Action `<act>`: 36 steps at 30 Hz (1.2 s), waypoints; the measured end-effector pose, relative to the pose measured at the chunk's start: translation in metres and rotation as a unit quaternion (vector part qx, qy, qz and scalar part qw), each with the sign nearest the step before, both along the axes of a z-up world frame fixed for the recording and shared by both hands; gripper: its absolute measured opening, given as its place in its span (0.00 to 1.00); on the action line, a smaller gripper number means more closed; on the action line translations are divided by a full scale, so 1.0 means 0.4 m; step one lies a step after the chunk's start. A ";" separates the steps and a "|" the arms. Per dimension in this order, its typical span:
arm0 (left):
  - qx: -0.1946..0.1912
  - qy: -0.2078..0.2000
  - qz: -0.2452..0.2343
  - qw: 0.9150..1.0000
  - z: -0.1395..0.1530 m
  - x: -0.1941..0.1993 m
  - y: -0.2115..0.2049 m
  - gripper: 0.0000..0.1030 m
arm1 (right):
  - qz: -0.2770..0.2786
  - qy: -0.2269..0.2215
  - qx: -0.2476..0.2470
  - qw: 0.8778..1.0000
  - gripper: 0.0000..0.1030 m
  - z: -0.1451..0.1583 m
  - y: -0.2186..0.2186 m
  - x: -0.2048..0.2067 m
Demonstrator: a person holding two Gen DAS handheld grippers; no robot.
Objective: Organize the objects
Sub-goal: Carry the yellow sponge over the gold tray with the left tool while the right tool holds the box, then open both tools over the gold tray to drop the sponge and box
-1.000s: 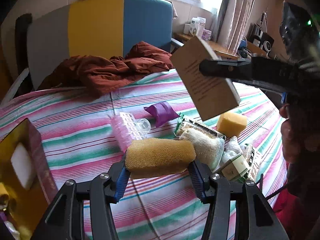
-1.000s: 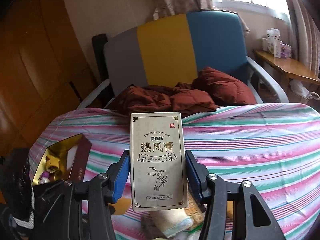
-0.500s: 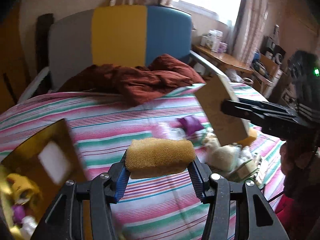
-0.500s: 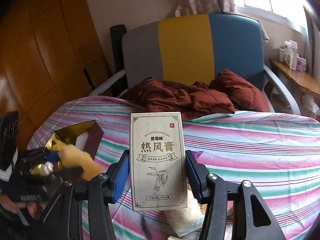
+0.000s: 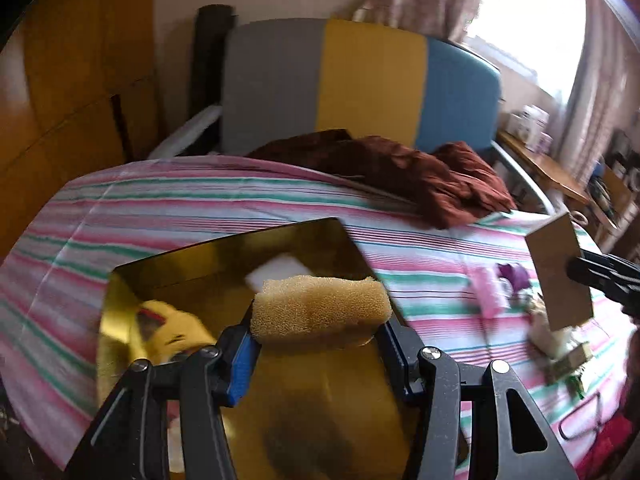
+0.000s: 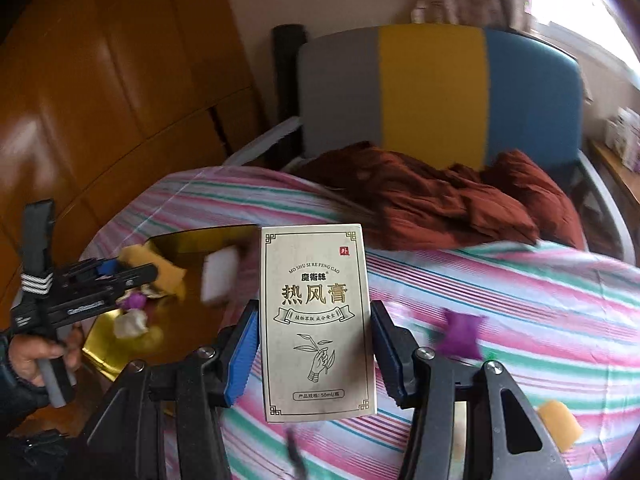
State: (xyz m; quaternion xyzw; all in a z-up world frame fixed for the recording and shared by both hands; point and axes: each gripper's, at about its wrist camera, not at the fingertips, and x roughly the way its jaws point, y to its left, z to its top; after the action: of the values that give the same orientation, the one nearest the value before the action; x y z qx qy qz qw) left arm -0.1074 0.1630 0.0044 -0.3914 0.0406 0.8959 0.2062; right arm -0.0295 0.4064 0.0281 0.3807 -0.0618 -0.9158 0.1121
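My left gripper (image 5: 318, 340) is shut on a tan sponge (image 5: 320, 310) and holds it over the open gold box (image 5: 224, 256) on the striped bed. The box holds a white block (image 5: 282, 270), a yellow item (image 5: 176, 328) and small pieces. My right gripper (image 6: 312, 344) is shut on a beige printed carton (image 6: 316, 320), held upright above the bed, right of the gold box (image 6: 192, 240). The left gripper with its sponge (image 6: 160, 270) shows at the left of the right wrist view. The carton (image 5: 558, 272) shows at the right of the left wrist view.
A rust-brown blanket (image 5: 400, 168) lies at the head of the bed, before a grey, yellow and blue headboard (image 5: 360, 80). A purple pouch (image 6: 460, 334), a yellow sponge (image 6: 560, 426) and a pile of small items (image 5: 560, 332) lie on the bed's right side. Wooden panels (image 6: 100, 100) stand on the left.
My left gripper has swung left with the sponge, from above the pile of items to over the gold box. My right gripper has also turned left, still holding the carton.
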 end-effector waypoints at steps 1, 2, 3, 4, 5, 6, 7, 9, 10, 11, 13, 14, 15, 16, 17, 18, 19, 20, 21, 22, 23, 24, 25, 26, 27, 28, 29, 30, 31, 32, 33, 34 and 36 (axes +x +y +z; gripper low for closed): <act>0.000 -0.001 0.005 1.000 -0.003 -0.005 -0.012 0.53 | 0.008 -0.001 0.000 1.000 0.52 0.003 -0.021 -0.007; 0.000 0.000 0.009 1.000 -0.005 -0.011 -0.022 0.53 | 0.017 -0.005 -0.003 1.000 0.52 0.006 -0.043 -0.018; -0.002 0.003 0.012 1.000 -0.005 -0.015 -0.033 0.53 | 0.026 -0.011 -0.006 1.000 0.52 0.008 -0.067 -0.031; -0.008 0.007 0.015 1.000 -0.004 -0.019 -0.040 0.53 | 0.033 -0.014 -0.006 0.999 0.52 0.009 -0.088 -0.040; -0.011 0.011 0.018 1.000 -0.003 -0.023 -0.048 0.53 | 0.043 -0.017 -0.005 0.999 0.52 0.011 -0.117 -0.055; -0.012 0.015 0.023 1.000 0.000 -0.028 -0.061 0.53 | 0.049 -0.020 -0.006 0.999 0.52 0.010 -0.134 -0.063; -0.013 0.016 0.028 0.999 0.002 -0.036 -0.075 0.53 | 0.056 -0.023 -0.008 0.998 0.52 0.010 -0.155 -0.075; -0.018 0.017 0.041 0.999 0.002 -0.050 -0.100 0.53 | 0.066 -0.030 -0.013 0.997 0.52 0.009 -0.199 -0.103; -0.018 0.016 0.049 0.999 0.002 -0.059 -0.119 0.53 | 0.070 -0.033 -0.016 0.997 0.52 0.007 -0.219 -0.117; -0.019 0.014 0.053 0.998 0.000 -0.066 -0.134 0.53 | 0.072 -0.038 -0.020 0.996 0.52 0.004 -0.239 -0.132; -0.024 0.017 0.067 0.997 -0.005 -0.082 -0.163 0.54 | 0.077 -0.050 -0.033 0.995 0.52 -0.003 -0.276 -0.163; -0.025 0.017 0.072 0.997 -0.007 -0.091 -0.174 0.54 | 0.080 -0.053 -0.036 0.995 0.52 -0.007 -0.293 -0.175; -0.025 0.016 0.077 0.997 -0.011 -0.102 -0.190 0.54 | 0.082 -0.057 -0.037 0.994 0.52 -0.011 -0.312 -0.189; -0.024 0.012 0.077 0.997 -0.015 -0.109 -0.197 0.55 | 0.081 -0.060 -0.038 0.994 0.52 -0.016 -0.324 -0.200; -0.023 0.010 0.079 0.997 -0.019 -0.118 -0.209 0.56 | 0.080 -0.064 -0.041 0.994 0.52 -0.025 -0.341 -0.221; -0.022 0.009 0.083 0.996 -0.022 -0.124 -0.218 0.58 | 0.081 -0.067 -0.046 0.993 0.52 -0.029 -0.353 -0.236; -0.020 0.007 0.086 0.996 -0.025 -0.132 -0.227 0.65 | 0.081 -0.068 -0.052 0.993 0.52 -0.037 -0.363 -0.256; -0.022 0.010 0.095 0.995 -0.026 -0.137 -0.236 0.70 | 0.078 -0.071 -0.059 0.993 0.53 -0.047 -0.376 -0.279; -0.023 0.013 0.104 0.994 -0.026 -0.139 -0.247 0.73 | 0.076 -0.078 -0.064 0.992 0.53 -0.061 -0.390 -0.304; -0.020 0.014 0.107 0.994 -0.024 -0.140 -0.258 0.75 | 0.075 -0.083 -0.071 0.991 0.53 -0.072 -0.401 -0.319; -0.017 0.015 0.107 0.994 -0.022 -0.137 -0.266 0.76 | 0.076 -0.089 -0.084 0.990 0.54 -0.085 -0.412 -0.336; -0.015 0.018 0.109 0.994 -0.020 -0.133 -0.271 0.77 | 0.076 -0.095 -0.095 0.988 0.54 -0.095 -0.422 -0.349; -0.013 0.022 0.113 0.993 -0.017 -0.123 -0.282 0.79 | 0.071 -0.100 -0.099 0.987 0.54 -0.103 -0.428 -0.356; -0.012 0.024 0.117 0.993 -0.014 -0.116 -0.290 0.79 | 0.061 -0.100 -0.095 0.989 0.54 -0.107 -0.433 -0.355; -0.010 0.024 0.121 0.992 -0.012 -0.108 -0.300 0.79 | 0.060 -0.097 -0.095 0.989 0.54 -0.107 -0.434 -0.352; -0.008 0.024 0.122 0.992 -0.011 -0.096 -0.310 0.79 | 0.062 -0.096 -0.097 0.989 0.54 -0.106 -0.438 -0.348; -0.005 0.025 0.123 0.992 -0.009 -0.084 -0.317 0.80 | 0.062 -0.098 -0.095 0.989 0.54 -0.105 -0.439 -0.337; -0.003 0.025 0.125 0.992 -0.008 -0.072 -0.324 0.80 | 0.060 -0.099 -0.089 0.989 0.54 -0.102 -0.438 -0.329; -0.002 0.025 0.128 0.991 -0.008 -0.061 -0.330 0.80 | 0.058 -0.097 -0.082 0.990 0.54 -0.098 -0.438 -0.317; -0.001 0.026 0.129 0.991 -0.008 -0.051 -0.333 0.80 | 0.057 -0.094 -0.075 0.991 0.54 -0.093 -0.437 -0.301; 0.001 0.025 0.129 0.991 -0.009 -0.041 -0.337 0.80 | 0.055 -0.093 -0.071 0.992 0.54 -0.092 -0.440 -0.294; 0.003 0.022 0.127 0.992 -0.010 -0.030 -0.338 0.80 | 0.051 -0.093 -0.065 0.992 0.54 -0.088 -0.438 -0.283; 0.001 0.022 0.125 0.992 -0.011 -0.012 -0.335 0.80 | 0.039 -0.089 -0.049 0.994 0.54 -0.082 -0.435 -0.252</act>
State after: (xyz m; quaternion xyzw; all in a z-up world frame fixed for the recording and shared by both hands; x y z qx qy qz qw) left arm -0.1121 0.0291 0.0002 -0.3738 -0.0052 0.9229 0.0921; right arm -0.1305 0.2325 -0.0049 0.4566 -0.1017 -0.8692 0.1604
